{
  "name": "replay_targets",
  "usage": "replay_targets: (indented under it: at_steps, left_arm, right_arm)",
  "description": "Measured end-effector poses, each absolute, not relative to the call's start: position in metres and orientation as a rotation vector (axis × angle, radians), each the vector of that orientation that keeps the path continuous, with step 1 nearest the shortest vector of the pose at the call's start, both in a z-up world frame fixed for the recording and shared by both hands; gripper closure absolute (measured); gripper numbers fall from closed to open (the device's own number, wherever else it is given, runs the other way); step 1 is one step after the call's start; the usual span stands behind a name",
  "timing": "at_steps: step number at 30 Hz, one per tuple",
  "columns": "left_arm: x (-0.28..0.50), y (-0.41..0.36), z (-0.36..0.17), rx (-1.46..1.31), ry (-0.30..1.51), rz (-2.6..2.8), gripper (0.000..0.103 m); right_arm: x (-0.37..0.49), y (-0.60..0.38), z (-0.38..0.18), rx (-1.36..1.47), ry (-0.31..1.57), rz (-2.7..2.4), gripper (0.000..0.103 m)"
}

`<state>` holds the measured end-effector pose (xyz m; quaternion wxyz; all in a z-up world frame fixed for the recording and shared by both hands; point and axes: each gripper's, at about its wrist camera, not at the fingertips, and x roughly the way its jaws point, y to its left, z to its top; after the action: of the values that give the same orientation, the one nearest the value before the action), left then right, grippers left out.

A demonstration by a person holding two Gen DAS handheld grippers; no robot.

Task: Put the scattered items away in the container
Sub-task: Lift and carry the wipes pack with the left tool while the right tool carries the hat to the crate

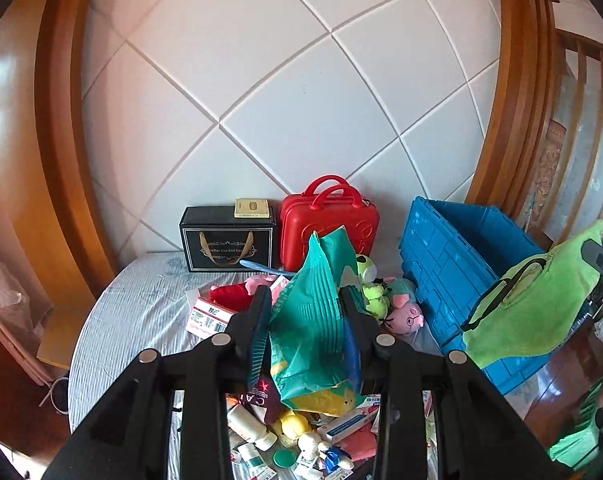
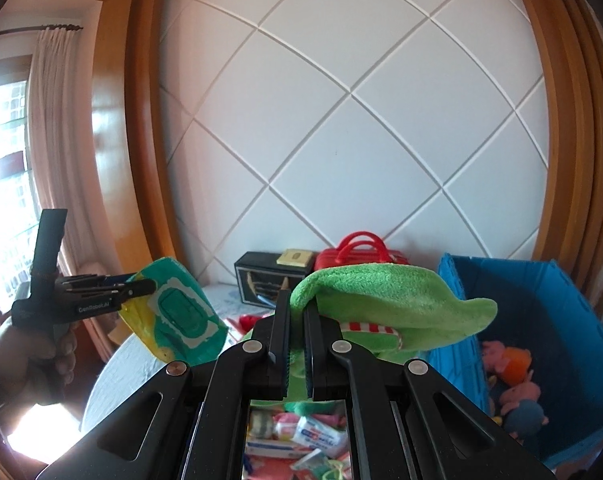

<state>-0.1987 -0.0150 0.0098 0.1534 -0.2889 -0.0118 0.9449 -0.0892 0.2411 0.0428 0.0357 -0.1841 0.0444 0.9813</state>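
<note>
At lower centre of the left wrist view, the left tongs (image 1: 305,300) clamp a crinkly teal wet-wipes pack (image 1: 317,320) above cluttered plush toys (image 1: 405,314), while right tongs (image 2: 297,312) pinch a fuzzy green cloth (image 2: 381,300) beside the ribbed blue plastic crate (image 2: 541,300).

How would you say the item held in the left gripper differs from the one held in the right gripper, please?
The left gripper clamps a teal wet-wipes pack, glossy crinkled plastic with a resealable flap; the right gripper pinches a green plush cloth, soft and fuzzy. The pack keeps its shape, while the cloth droops over the fingers. Both are lifted above the bed clutter, neither yet in the blue crate.
</note>
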Motion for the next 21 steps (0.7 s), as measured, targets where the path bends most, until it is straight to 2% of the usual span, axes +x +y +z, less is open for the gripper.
replay_targets:
  at_steps: [21]
  left_arm:
    - [-0.176, 0.128, 0.062, -0.709, 0.059, 2.794, 0.071]
  right_arm:
    - [-0.042, 0.392, 0.061, -0.472, 0.174, 2.997, 0.098]
